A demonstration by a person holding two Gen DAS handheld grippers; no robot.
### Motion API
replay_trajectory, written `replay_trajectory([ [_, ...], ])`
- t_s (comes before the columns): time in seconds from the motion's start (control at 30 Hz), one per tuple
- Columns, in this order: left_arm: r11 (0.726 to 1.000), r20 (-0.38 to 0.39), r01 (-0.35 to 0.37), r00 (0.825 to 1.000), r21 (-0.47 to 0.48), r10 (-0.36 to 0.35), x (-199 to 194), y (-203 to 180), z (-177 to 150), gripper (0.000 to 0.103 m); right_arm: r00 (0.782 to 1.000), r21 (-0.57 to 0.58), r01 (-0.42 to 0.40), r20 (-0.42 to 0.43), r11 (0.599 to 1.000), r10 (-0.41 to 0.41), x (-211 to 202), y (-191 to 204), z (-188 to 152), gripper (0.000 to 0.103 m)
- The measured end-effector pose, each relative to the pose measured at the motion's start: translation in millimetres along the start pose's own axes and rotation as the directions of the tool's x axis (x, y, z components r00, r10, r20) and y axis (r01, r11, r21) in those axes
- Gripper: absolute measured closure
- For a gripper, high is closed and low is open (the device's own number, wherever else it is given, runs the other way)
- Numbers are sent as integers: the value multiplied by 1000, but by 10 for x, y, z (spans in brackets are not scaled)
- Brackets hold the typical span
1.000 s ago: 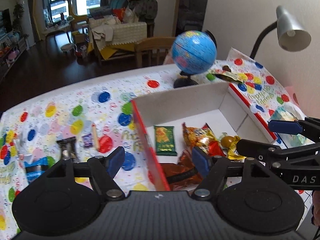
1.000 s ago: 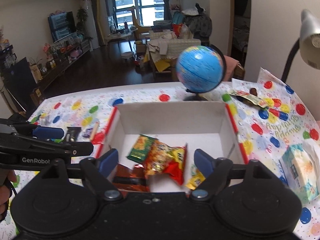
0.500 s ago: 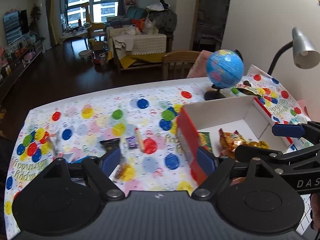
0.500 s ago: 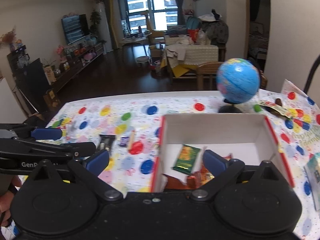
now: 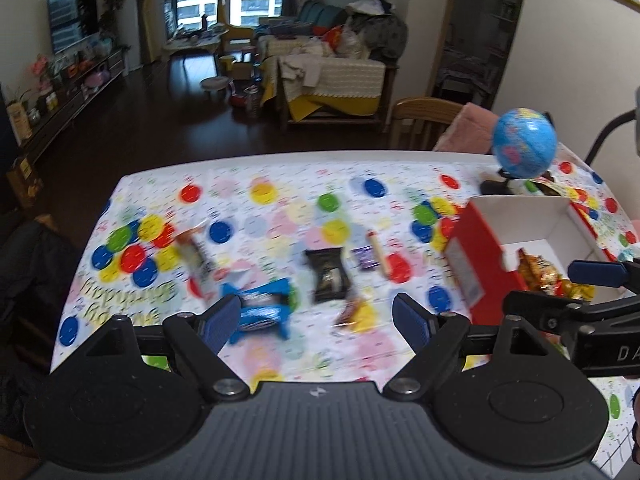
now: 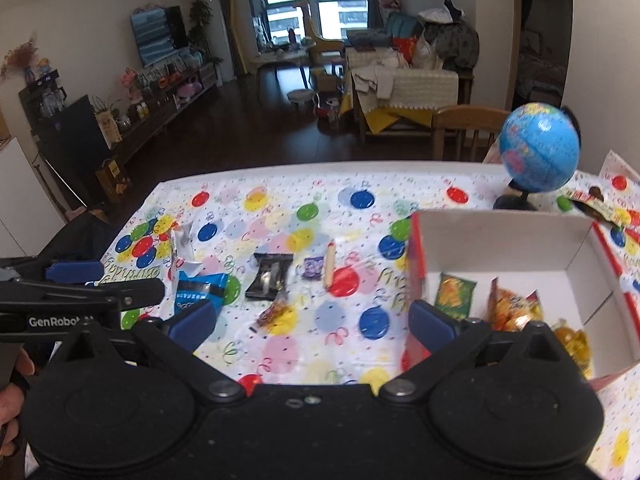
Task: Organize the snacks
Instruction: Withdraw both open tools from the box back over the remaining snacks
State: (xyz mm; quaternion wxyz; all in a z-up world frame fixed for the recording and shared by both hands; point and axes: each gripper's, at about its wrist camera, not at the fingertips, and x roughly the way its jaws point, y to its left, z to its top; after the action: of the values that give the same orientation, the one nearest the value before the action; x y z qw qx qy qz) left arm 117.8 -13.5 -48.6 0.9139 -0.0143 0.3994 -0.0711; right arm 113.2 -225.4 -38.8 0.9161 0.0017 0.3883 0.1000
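Partly blurred snacks [image 5: 329, 280], box [image 6: 504, 236] cut off by right gripper [image 6: 312, 322].

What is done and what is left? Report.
Partly done. The red-sided box already holds a green packet and orange and gold wrappers. Both the left gripper and the right gripper are open and empty. Left on the tablecloth: blue packet, black packet, purple sweet, stick snack.
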Motion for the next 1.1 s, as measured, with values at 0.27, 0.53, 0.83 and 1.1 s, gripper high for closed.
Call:
replay_trajectory([
  [0.27, 999, -37, 0, 999, -45, -2, 181, 471, -104, 20, 1000, 39, -11, -21, 999, 12, 236, 261, -30, 3],
  [0.53, 997, -94, 2, 996, -72, -8, 537, 623, -147, 20, 997, -7, 20, -71, 1000, -20, 574, 369, -71, 7],
  [0.83, 998, -181, 2, 983, -55, -12, 1097, 619, -121, 20, 987, -48, -15, -161, 999, 7, 1172, 265, -168, 18],
  [1.1, 999, -220, -26, 975, -44, 16, 1468, 604, -87, 20, 976, -63, -72, -210, 995, 57, 1658, 253, -120, 29],
])
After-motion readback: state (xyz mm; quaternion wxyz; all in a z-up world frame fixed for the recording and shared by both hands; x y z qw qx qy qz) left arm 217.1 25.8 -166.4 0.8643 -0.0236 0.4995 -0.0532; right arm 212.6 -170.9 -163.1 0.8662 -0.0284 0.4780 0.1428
